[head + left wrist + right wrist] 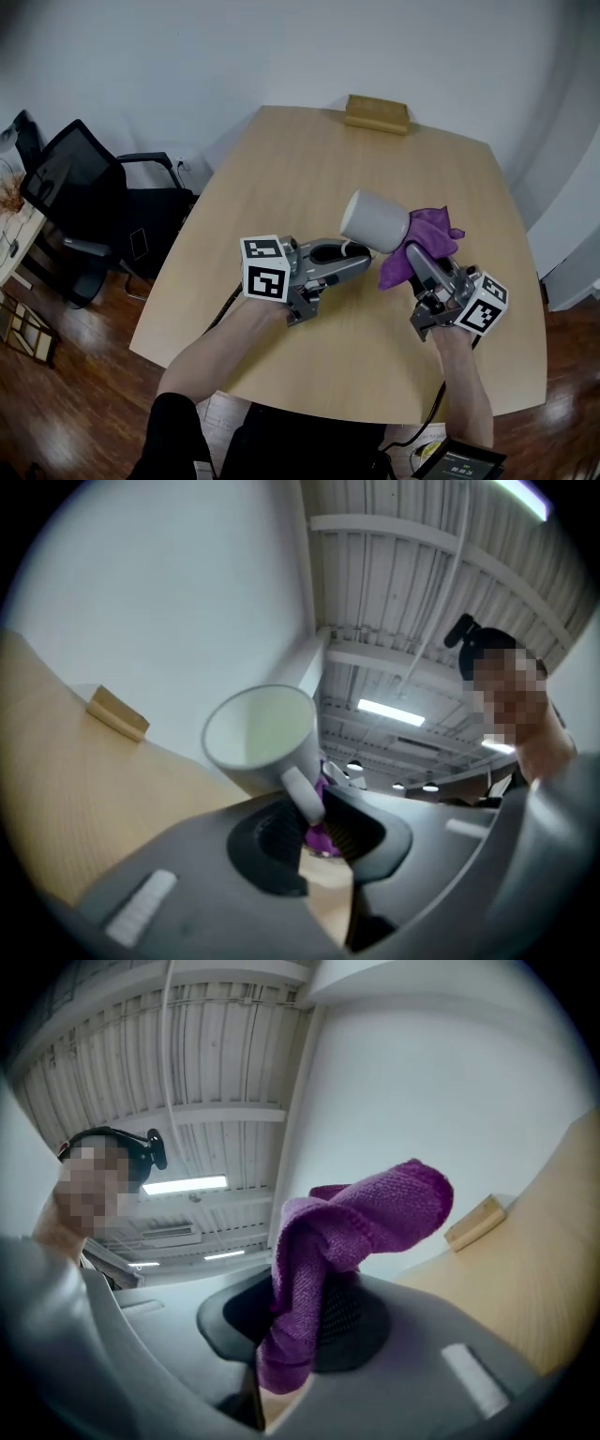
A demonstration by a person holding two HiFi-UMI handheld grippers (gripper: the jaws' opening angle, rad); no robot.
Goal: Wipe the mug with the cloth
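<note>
White empty mug [375, 221] tips sideways beside a knitted purple cloth [427, 236].

Black office chair [75, 202] beside wooden table [309, 159], dark wood floor [66, 412]

Above tabletop [309, 159] middle, mug [375, 221] held by handle between fingers of left gripper [349, 253]. Right of mug and touching it, cloth [429, 242] clamped in right gripper [419, 258]. At far tabletop edge, block [377, 113] set. Left of tabletop, chair [84, 187] placed.
</note>
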